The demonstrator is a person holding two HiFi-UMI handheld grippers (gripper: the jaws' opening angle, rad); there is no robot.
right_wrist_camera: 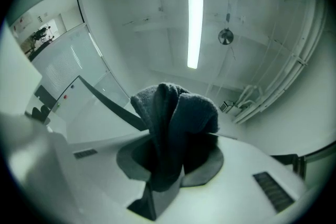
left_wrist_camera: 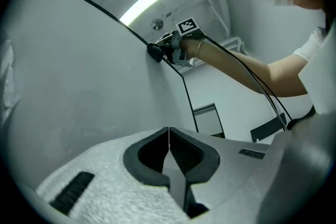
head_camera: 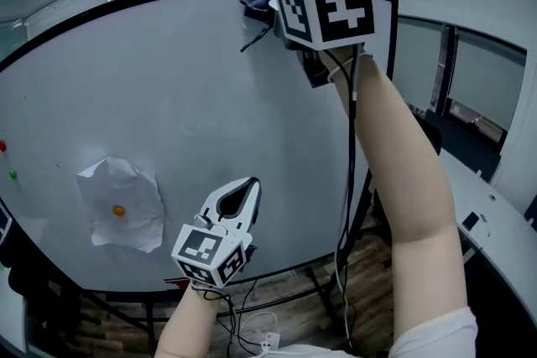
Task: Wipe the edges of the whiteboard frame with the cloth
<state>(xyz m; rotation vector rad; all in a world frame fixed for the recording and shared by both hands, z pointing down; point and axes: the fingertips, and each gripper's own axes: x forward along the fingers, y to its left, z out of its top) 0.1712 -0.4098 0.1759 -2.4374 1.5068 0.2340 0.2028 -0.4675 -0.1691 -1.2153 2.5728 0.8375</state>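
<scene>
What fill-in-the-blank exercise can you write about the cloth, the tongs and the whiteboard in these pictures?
1. The right tongs hold the cloth at the whiteboard's ____ edge.
2. The left tongs are ____ and hold nothing.
3. The crumpled paper is pinned to the whiteboard by an ____ magnet.
Missing words: top; shut; orange.
</scene>
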